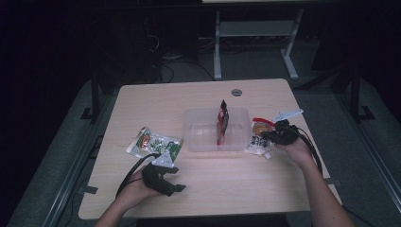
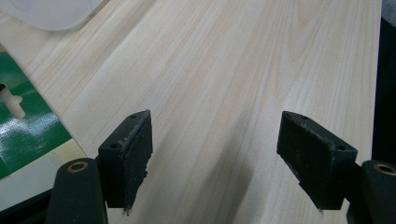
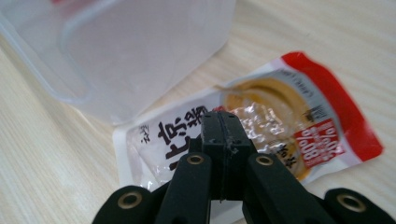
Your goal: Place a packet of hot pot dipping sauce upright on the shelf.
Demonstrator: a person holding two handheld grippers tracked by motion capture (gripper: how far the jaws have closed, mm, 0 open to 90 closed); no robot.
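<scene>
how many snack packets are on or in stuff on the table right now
3: a green packet flat on the table left of the clear plastic container, a red packet standing inside it, and a red-and-white packet just right of it under the right gripper.

Left tongs [image 2: 215,163] wide apart — right tongs [image 3: 223,135] pressed together, both hand-held.

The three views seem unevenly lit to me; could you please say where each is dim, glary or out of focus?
High view: dim, the surroundings nearly black, only the table lit. Left gripper view: bright and even, the open left claw sharp, soft shadow on the wood between its jaws. Right gripper view: the white and red packet shows glare on its film, the plastic tub looks soft, the closed right claw reads sharp.
</scene>
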